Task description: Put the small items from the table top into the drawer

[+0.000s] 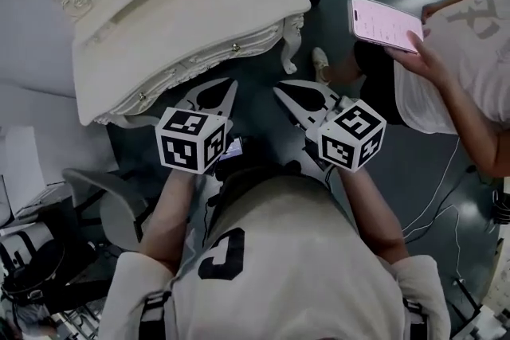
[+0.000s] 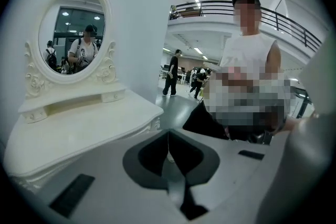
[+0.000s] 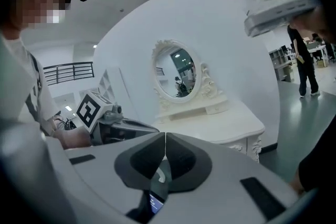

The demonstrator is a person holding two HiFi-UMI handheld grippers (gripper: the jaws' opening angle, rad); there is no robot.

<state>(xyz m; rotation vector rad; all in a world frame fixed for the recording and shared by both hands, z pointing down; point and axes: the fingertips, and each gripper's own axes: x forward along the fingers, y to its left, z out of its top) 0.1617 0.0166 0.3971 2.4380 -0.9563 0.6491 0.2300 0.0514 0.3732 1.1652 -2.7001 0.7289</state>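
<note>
The white dressing table (image 1: 159,28) stands ahead of me; its top looks bare and I see no small items on it. Its drawer front (image 1: 199,64) with small knobs is closed. My left gripper (image 1: 232,84) hovers just off the table's front edge, its jaws shut with nothing between them (image 2: 168,136). My right gripper (image 1: 278,90) floats beside it over the dark floor, also shut and empty (image 3: 165,138). In the right gripper view the left gripper (image 3: 126,126) shows at the left, and the table (image 3: 226,123) with its oval mirror (image 3: 181,73) lies beyond.
A person holding a pink phone (image 1: 386,24) stands close on the right. A grey chair (image 1: 103,195) and dark equipment sit at the lower left. Cables (image 1: 446,203) run over the floor at the right. The mirror (image 2: 73,39) backs against a white wall.
</note>
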